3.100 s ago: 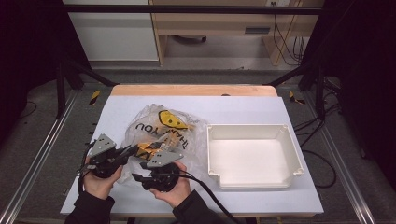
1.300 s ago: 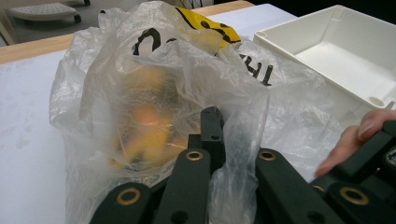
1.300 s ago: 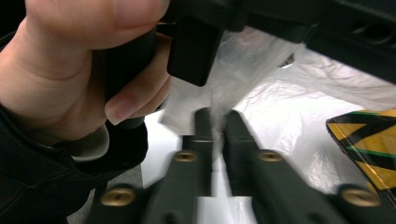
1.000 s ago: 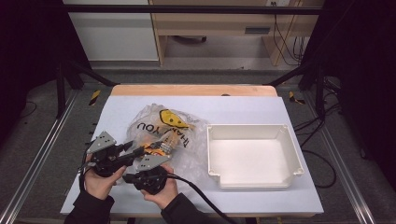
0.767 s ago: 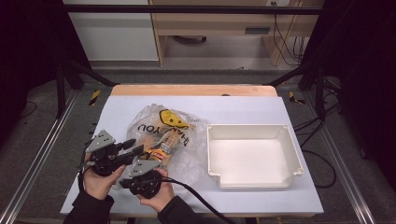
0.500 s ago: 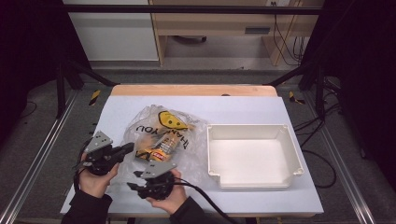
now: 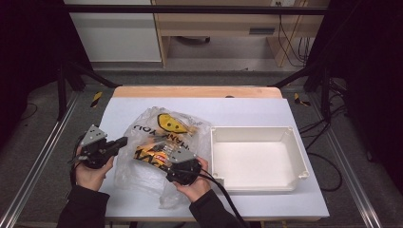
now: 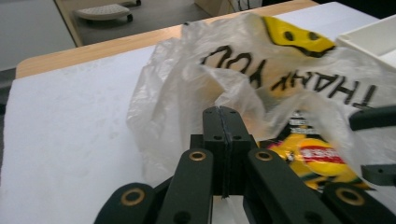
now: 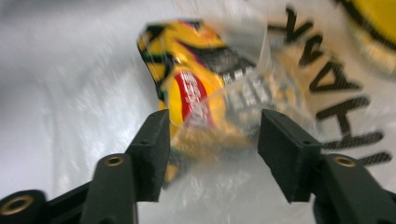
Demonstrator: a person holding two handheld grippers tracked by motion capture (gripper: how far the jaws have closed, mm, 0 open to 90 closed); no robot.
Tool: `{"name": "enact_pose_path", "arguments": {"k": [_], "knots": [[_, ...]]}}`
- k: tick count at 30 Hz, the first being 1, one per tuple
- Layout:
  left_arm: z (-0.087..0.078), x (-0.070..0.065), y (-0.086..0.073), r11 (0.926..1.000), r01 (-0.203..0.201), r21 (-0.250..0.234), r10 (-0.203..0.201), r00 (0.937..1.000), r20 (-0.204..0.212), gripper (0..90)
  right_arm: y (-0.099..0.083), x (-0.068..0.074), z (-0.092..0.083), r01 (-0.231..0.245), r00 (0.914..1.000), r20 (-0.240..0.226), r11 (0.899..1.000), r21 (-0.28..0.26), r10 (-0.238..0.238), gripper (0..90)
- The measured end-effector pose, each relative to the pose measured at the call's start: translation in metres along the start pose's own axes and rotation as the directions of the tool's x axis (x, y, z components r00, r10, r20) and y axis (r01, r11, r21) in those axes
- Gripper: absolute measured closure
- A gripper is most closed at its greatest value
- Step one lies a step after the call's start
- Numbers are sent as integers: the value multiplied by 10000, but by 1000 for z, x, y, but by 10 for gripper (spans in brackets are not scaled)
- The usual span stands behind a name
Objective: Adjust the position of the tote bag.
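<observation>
A clear plastic bag printed with "THANK YOU" and a yellow smiley lies left of the table's middle. Inside it is a yellow snack packet. My left gripper is at the bag's left edge. In the left gripper view its jaws are shut with the bag's film bunched at the tips. My right gripper is at the bag's near side. Its jaws have just been opening and stand apart on either side of the packet, which shows through the film.
A white empty tray stands on the right half of the white table top, close to the bag; its corner shows in the left gripper view. A wooden strip runs along the table's far edge.
The left gripper has drawn leftward to the bag's edge and closed. The right gripper has slid to the right along the bag's near side and its jaws have opened.
</observation>
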State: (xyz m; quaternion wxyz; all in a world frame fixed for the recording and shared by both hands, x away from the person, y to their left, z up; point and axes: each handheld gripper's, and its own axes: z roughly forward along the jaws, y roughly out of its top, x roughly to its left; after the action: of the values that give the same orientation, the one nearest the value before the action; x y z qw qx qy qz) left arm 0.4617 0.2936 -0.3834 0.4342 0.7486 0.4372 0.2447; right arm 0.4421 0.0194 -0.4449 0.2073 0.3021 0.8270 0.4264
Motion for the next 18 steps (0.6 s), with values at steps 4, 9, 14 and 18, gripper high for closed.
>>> {"name": "enact_pose_path", "arguments": {"k": [4,9,14,18], "knots": [[15,14,-1,9993,80,373,-69,9995,-305,900,-9,-2,8,-78,9999,79,9981,613,74,575],[28,29,-9,9967,29,808,25,9977,-674,900,-18,-7,15,-337,9971,720,9895,1407,237,854],[43,35,-15,9936,126,1123,-63,9984,-561,900,-20,-13,17,-698,9881,1451,9897,1253,513,900],[58,35,-15,9917,-92,1284,186,9972,-724,900,-14,-18,18,-868,9723,2249,9920,912,644,900]]}}
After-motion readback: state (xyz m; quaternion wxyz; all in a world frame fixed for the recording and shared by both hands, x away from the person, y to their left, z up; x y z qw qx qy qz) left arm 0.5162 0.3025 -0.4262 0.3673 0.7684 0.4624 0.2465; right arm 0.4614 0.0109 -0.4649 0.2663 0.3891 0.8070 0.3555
